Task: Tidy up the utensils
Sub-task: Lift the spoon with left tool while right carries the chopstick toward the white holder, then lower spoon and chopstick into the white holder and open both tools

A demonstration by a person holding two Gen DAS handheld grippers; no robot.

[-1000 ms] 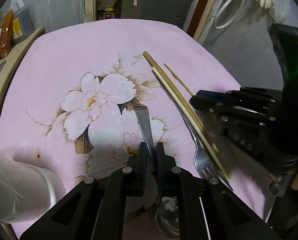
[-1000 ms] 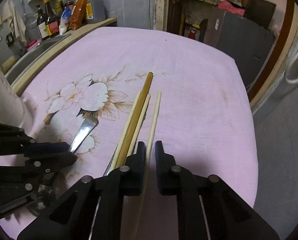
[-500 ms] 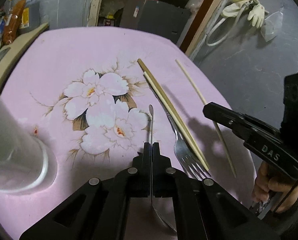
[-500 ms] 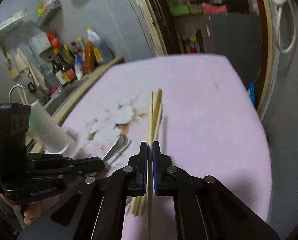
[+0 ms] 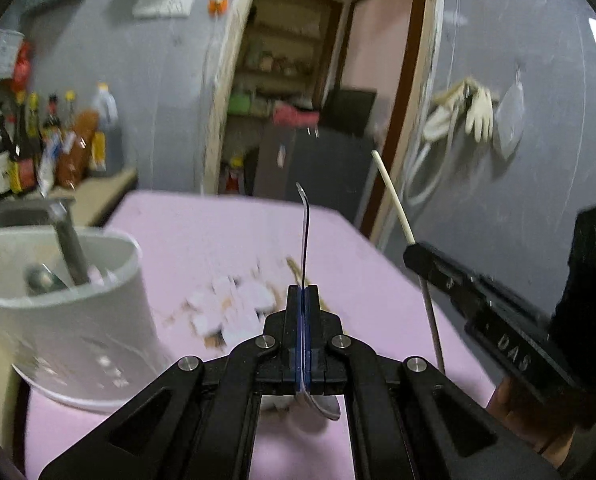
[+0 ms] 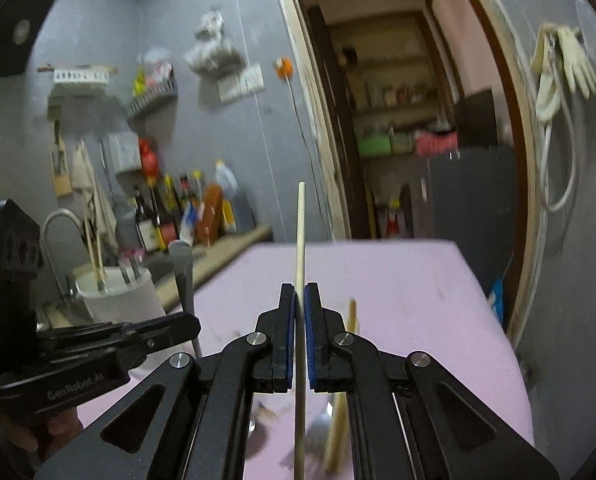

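Left gripper [image 5: 302, 300]: pads clamped on a spoon [image 5: 305, 232]; handle sticks up ahead of the tips, bowl hangs below behind them.
Right gripper [image 6: 300, 304]: clamped on a chopstick [image 6: 300, 224], which runs upright through the pads, above and below.
Cloth [image 6: 398, 280]: pink, under both grippers; more chopsticks [image 6: 344, 368] lie on it just right of the right gripper.
Holder [image 5: 77, 300]: white, left of the left gripper, utensils standing inside.
Counter [image 6: 217, 248]: bottles at the back.

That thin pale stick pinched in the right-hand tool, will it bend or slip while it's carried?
The chopstick looks straight above and below the right gripper, so it is probably stiff. Being so thin, it is likely light. Smooth, and pinched at only one spot, it might swivel or slide.
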